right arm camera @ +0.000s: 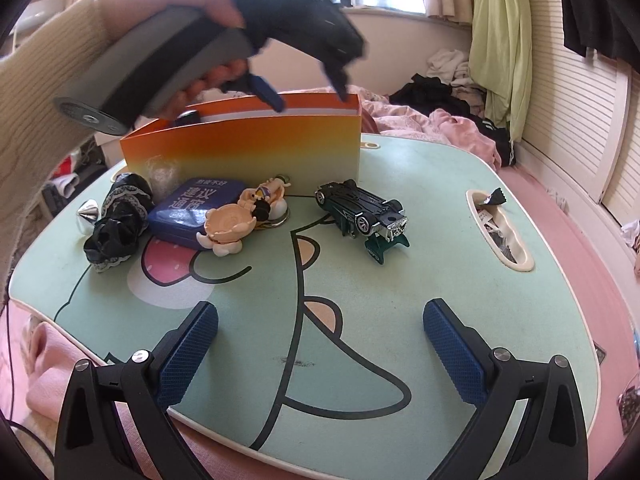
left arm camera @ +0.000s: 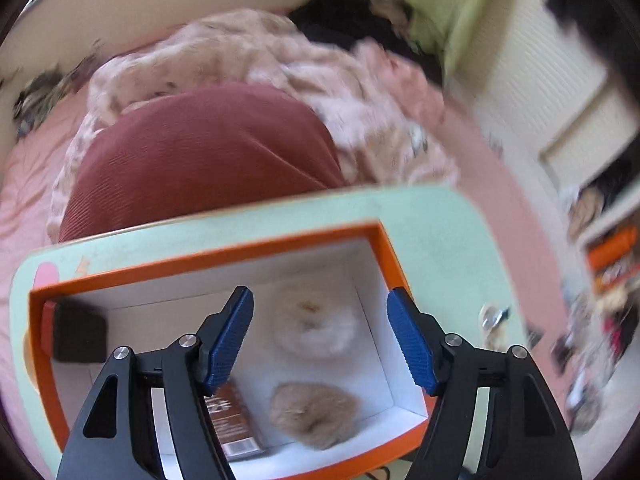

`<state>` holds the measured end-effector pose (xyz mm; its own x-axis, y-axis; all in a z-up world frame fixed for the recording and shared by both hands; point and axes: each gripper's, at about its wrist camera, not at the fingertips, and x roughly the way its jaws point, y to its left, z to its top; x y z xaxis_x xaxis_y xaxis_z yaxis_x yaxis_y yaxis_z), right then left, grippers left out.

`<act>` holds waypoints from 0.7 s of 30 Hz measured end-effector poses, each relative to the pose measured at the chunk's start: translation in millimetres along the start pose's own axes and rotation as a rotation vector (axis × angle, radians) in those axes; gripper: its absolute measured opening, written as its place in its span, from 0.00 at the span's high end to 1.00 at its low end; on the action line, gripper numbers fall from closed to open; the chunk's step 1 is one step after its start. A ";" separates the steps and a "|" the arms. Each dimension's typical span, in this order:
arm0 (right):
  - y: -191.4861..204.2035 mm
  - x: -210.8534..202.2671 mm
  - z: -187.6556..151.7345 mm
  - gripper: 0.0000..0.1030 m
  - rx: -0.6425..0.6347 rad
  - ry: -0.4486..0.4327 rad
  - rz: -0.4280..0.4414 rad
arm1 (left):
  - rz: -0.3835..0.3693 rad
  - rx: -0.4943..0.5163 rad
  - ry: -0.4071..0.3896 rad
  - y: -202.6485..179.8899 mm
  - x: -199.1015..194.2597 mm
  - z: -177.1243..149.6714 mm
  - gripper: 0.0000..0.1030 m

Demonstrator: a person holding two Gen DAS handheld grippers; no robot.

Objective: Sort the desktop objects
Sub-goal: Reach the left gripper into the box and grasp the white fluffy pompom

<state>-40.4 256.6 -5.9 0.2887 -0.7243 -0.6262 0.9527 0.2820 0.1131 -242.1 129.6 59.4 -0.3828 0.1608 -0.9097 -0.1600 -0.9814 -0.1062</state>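
Observation:
My left gripper (left arm camera: 320,336) is open and empty, held over the open orange box (left arm camera: 384,236). Inside lie a white fluffy scrunchie (left arm camera: 316,324), a tan fluffy scrunchie (left arm camera: 314,414), a brown packet (left arm camera: 236,420) and a dark block (left arm camera: 78,332). From the right wrist view the left gripper (right arm camera: 308,92) hovers above the box (right arm camera: 248,146). My right gripper (right arm camera: 320,344) is open and empty, low over the green lap desk (right arm camera: 440,264). On the desk lie an overturned toy car (right arm camera: 362,212), a blue tin (right arm camera: 192,210), a figurine (right arm camera: 244,220), a black lace scrunchie (right arm camera: 118,220) and a silver cone (right arm camera: 88,210).
The desk sits on a pink bed with heaped clothes (right arm camera: 452,120) behind it. A slot at the desk's right edge (right arm camera: 500,232) holds small wrappers. A red cushion (left arm camera: 200,156) lies beyond the box. A shuttered wall (right arm camera: 580,128) stands at the right.

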 end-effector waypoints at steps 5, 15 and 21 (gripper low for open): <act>-0.4 0.5 0.2 0.00 0.001 -0.001 0.001 | 0.063 0.008 0.073 -1.0 25.7 0.2 0.37; -1.7 2.9 0.5 0.00 0.001 -0.003 -0.002 | -0.114 0.024 -0.128 35.8 -41.2 -30.4 0.61; -3.7 5.1 1.0 0.00 0.001 -0.001 -0.005 | -0.285 0.078 -0.260 69.5 -106.8 -121.7 0.60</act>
<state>-42.3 251.2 -8.7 0.2836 -0.7265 -0.6259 0.9544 0.2774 0.1104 -101.6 31.5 100.3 -0.5293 0.4567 -0.7150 -0.3583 -0.8842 -0.2996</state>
